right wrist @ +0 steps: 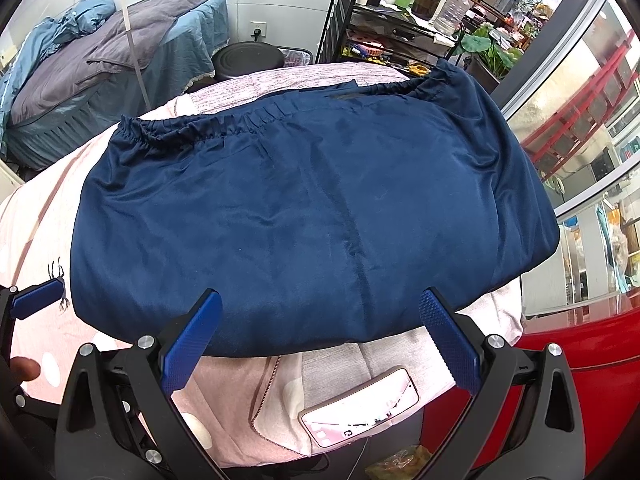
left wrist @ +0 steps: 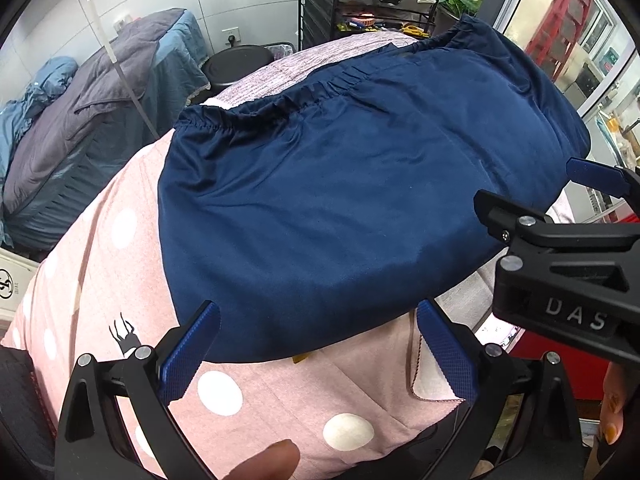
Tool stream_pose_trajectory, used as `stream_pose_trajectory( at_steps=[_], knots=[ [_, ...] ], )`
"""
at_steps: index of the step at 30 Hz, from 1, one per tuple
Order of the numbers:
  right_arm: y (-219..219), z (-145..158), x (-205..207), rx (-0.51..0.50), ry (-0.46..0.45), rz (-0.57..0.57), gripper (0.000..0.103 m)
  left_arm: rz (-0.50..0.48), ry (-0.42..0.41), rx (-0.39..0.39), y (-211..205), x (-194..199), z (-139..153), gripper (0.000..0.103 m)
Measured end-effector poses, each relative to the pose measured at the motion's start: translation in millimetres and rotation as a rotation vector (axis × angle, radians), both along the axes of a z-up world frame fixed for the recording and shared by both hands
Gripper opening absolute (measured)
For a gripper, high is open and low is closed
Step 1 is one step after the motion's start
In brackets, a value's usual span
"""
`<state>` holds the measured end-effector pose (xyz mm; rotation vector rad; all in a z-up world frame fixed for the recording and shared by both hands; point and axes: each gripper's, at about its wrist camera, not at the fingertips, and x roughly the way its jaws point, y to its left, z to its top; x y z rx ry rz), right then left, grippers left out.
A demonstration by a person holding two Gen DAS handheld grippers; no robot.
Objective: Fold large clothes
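At far left we see a bed [right wrist: 100, 68] heaped with a grey quilt and blue bedding against a tiled wall, a black round stool [right wrist: 247, 59] just beside it. Nearer us, the left gripper [left wrist: 318, 354] hangs with its blue pads spread wide and nothing between them, just at the near hem of the navy garment [left wrist: 340, 200]. That garment lies folded flat across the middle of a pink polka-dot cover [left wrist: 224, 396] on the work surface, its elastic waistband [right wrist: 248, 120] along the far edge. The right gripper [right wrist: 320, 346] is likewise spread apart and empty, poised over the same near hem. Below it we note a phone [right wrist: 362, 408] lying screen-up on the cover. Behind, a black wire rack [right wrist: 400, 20] carries bottles. At far right stand green plants [right wrist: 488, 50] and a glass partition with red framing [right wrist: 568, 112].
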<state>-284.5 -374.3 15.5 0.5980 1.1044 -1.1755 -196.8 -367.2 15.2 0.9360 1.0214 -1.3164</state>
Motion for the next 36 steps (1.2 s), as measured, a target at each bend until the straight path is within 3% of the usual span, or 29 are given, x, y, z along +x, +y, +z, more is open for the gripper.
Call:
stream_pose_trajectory(
  at_steps=[36],
  knots=[
    [2.9, -2.8, 4.1, 0.004, -0.004, 0.01, 0.097, -0.007, -0.015, 0.009, 1.1, -1.9, -2.7, 0.097]
  ],
)
